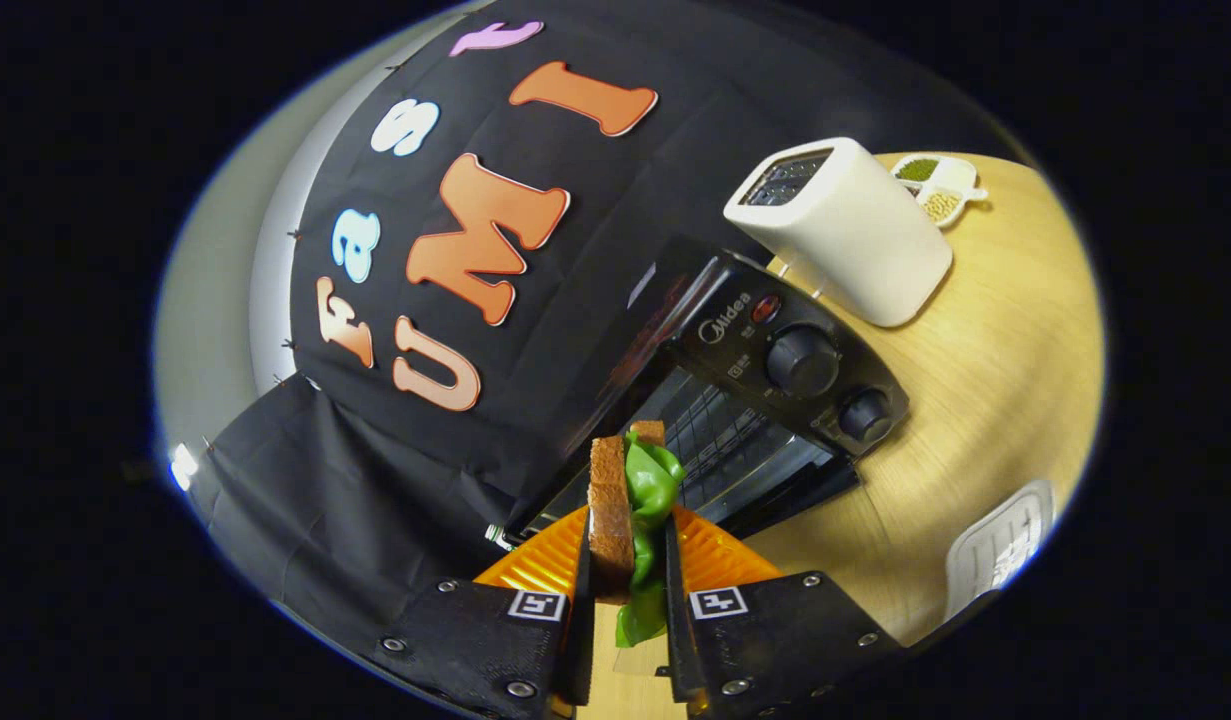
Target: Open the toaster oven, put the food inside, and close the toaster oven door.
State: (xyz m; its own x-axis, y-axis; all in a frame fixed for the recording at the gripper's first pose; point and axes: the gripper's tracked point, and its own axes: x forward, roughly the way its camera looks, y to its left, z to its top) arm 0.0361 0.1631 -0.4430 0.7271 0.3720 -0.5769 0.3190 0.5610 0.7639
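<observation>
Clamped between both fingers of the gripper (pixel 627 560): a sandwich (pixel 630 520) of brown bread with a green leaf, held on edge, the jaws narrow and pressing on it from either side, the leaf hanging down past the fingertips.

Beyond that, from largest to smallest:

Wooden table (pixel 995 400), light in tone, spread under everything.

Black toaster oven (pixel 755 400), just ahead of the fingers and tilted in view, door (pixel 790 495) dropped open, wire rack visible inside; control panel with two round knobs (pixel 803 360) on its right side. Sandwich poised just in front of the open mouth, apparently not yet inside.

White pop-up toaster (pixel 845 230), standing behind the oven's control panel, slots on top, close to the oven but whether touching cannot be told.

White ribbed object (pixel 1000 545), lying on the table to the right of the fingers, well apart from the oven; too blurred to identify.

Small white divided dish (pixel 940 185), beyond the pop-up toaster near the far table edge, with green and pale grains in separate compartments.
</observation>
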